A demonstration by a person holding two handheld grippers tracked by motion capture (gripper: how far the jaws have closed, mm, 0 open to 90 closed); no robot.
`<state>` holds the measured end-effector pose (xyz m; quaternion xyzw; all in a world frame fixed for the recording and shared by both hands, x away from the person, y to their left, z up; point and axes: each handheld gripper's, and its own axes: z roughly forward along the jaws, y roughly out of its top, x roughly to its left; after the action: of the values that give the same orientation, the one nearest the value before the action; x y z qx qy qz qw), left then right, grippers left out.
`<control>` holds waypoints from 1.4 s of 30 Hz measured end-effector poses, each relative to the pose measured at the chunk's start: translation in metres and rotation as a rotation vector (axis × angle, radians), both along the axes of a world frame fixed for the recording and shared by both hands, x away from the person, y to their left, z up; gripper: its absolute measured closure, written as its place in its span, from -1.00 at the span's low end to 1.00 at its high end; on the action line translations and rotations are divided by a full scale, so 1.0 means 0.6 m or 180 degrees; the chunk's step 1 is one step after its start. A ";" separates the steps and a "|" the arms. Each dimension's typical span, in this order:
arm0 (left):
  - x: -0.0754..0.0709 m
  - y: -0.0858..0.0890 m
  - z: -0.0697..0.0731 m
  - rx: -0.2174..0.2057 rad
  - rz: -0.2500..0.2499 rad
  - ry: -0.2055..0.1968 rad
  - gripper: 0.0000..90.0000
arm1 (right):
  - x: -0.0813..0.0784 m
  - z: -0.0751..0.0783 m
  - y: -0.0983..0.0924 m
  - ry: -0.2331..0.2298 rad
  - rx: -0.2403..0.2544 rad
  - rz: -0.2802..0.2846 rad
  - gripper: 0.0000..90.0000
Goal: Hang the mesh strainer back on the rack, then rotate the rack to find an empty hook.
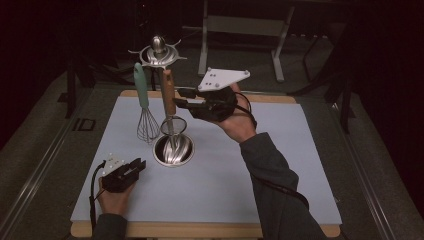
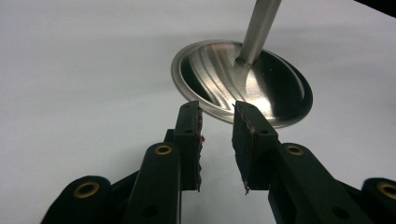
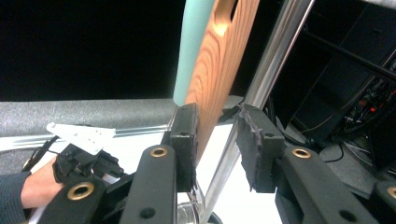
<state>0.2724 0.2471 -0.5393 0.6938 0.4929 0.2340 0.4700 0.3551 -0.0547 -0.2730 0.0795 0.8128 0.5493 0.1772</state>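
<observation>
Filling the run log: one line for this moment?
right gripper: jaws around wooden handle, grip unclear | left gripper: open, empty, by stand base | whisk: hanging

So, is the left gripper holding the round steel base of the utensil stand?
No, the left gripper has nothing between its jaws, and the steel base lies just beyond them.

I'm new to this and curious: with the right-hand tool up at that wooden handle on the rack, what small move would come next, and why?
Probably closing the jaws. The right gripper has the wooden handle between its jaws, but a gap shows on one side, so there seems to be no firm grip yet. The handle hangs from the utensil stand beside the whisk; the left gripper waits near the base.
</observation>
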 end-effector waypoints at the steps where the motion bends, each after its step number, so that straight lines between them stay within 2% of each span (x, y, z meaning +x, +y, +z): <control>1: 0.000 0.000 0.000 0.0000 0.0000 0.0000 0.61 | 0.000 0.000 0.000 0.0000 0.0000 0.0000 0.51; 13: 0.000 0.000 0.000 -0.0002 -0.0006 0.0000 0.61 | 0.007 0.018 0.007 0.0005 0.0148 -0.0115 0.58; 19: 0.000 0.000 0.000 0.0010 -0.0003 0.0010 0.61 | 0.007 0.011 0.003 -0.0001 0.0071 -0.0105 0.58; 26: 0.001 0.000 0.000 0.0008 0.0003 0.0018 0.61 | 0.008 -0.002 -0.003 -0.0012 -0.0095 -0.0117 0.58; 36: 0.000 0.000 0.000 0.0002 0.0002 0.0012 0.61 | 0.006 -0.009 -0.016 -0.0014 -0.0188 -0.0145 0.58; 42: -0.006 0.000 0.004 -0.0009 0.0048 -0.0102 0.63 | 0.009 -0.033 -0.038 0.0022 -0.0312 -0.0200 0.57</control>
<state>0.2690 0.2473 -0.5368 0.6856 0.4909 0.2480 0.4770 0.3602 -0.0774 -0.2927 0.0981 0.8364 0.5027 0.1953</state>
